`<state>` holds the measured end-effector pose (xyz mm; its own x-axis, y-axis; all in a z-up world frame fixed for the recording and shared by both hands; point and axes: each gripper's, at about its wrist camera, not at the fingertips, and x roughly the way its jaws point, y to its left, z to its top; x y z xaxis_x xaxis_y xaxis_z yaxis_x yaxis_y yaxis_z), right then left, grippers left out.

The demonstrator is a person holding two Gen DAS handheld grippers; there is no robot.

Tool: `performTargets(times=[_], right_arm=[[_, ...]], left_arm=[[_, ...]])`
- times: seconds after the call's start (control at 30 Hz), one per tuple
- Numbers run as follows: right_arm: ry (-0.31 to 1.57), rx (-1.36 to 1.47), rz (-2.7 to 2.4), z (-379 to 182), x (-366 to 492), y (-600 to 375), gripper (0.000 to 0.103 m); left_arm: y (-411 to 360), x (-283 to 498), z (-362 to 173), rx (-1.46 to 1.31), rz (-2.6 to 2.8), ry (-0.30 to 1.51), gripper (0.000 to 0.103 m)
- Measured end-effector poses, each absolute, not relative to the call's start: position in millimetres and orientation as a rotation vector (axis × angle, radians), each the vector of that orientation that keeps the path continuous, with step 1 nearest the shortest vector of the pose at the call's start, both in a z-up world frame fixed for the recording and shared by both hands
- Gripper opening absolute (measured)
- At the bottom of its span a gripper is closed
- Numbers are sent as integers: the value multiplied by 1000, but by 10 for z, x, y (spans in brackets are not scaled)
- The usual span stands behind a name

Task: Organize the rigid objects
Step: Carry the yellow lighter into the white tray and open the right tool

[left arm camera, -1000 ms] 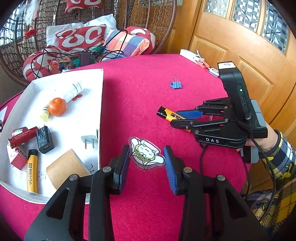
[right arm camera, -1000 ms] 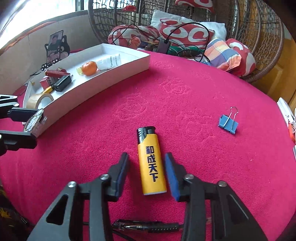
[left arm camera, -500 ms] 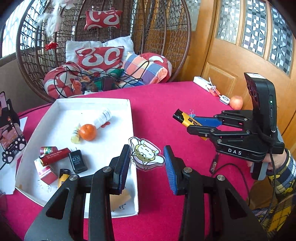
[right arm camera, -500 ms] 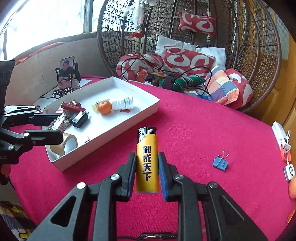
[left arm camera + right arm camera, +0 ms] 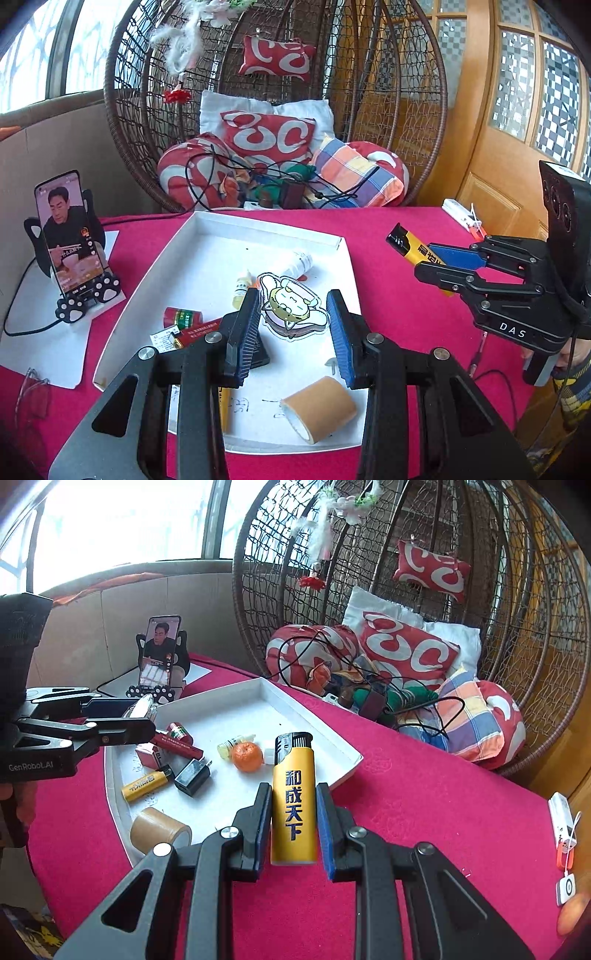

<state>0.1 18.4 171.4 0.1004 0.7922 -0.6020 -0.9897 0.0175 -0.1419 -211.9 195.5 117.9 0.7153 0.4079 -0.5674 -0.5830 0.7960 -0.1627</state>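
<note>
A round table under a magenta cloth (image 5: 424, 812) carries a white tray (image 5: 207, 236), a phone on a cat-paw stand (image 5: 70, 236) set on white paper, a white power strip (image 5: 461, 218) and glasses (image 5: 33, 391) at the near edge.

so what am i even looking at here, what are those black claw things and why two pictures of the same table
Those claws are hand-held grippers, one in each of a person's hands, with no robot arm. Each carries a camera looking along its fingers, so you get two views of one scene. The left gripper holds a flat cartoon cat figure. The right gripper is clamped on a yellow lighter. Below them, on a red tablecloth, sits a white tray holding a tangerine, tape roll, charger and another lighter.
</note>
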Motion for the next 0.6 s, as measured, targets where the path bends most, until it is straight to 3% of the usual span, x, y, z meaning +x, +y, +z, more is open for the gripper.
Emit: performTargets(times=[0.2,0.6], right_arm=[[411,-596,1480,1728,-156,480,23],[669,-432,1514,1346,-196,1193,23]], left_arm=[[2272,-2006,1006,-373,647,563,36],[2800,-1786,614,-455,851,622,36]])
